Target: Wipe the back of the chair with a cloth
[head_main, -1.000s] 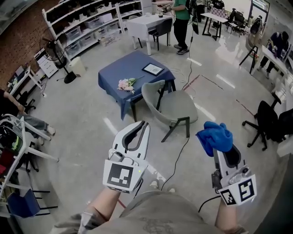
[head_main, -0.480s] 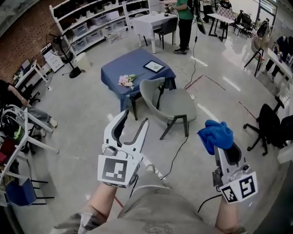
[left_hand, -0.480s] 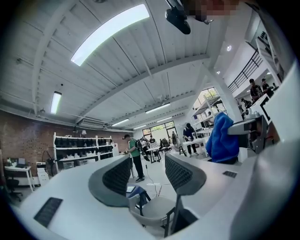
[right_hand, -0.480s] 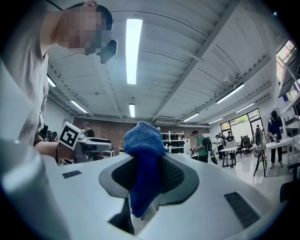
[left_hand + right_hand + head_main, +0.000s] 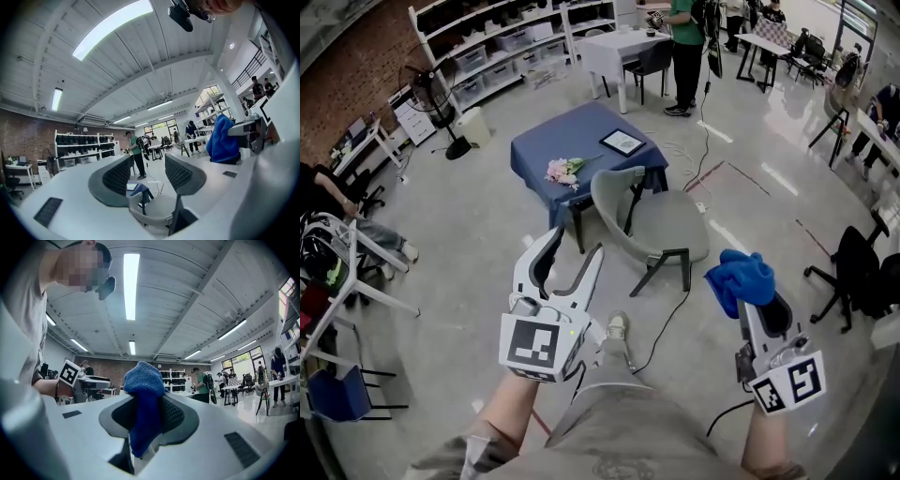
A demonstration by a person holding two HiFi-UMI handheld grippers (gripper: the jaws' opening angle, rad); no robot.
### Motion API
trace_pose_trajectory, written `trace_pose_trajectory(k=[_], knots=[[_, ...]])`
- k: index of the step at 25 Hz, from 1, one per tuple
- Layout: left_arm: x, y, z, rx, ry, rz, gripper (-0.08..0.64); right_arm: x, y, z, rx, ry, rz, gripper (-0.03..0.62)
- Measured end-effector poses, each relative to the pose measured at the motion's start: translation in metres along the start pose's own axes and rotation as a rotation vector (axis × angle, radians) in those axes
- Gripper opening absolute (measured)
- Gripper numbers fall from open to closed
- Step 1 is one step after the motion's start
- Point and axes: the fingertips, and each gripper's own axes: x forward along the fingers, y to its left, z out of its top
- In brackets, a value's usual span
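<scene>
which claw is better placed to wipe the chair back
Right: the right claw is shut on the blue cloth; the left claw is open and empty. Neither touches the grey chair.

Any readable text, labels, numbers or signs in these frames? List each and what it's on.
No legible text anywhere.
left gripper cube: square marker pattern, no letters.
right gripper cube: same.
framed item on blue table: too small to read.
shelf bins: labels too small.
</scene>
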Motion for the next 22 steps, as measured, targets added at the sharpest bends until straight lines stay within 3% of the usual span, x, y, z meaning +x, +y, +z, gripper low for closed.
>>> trace_pose_trajectory(k=[12,22], knots=[[0.124,0.071,-0.061,-0.033,0.100,-0.059,0.244,0.134,-0.061,-0.045,0.024,0.083,-0.034,0.123],[0.250,0.150,-0.152,-0.120,0.271,-0.128,0.244,0.278,-0.115,-0.106,0.072,0.182,-0.094,0.123]])
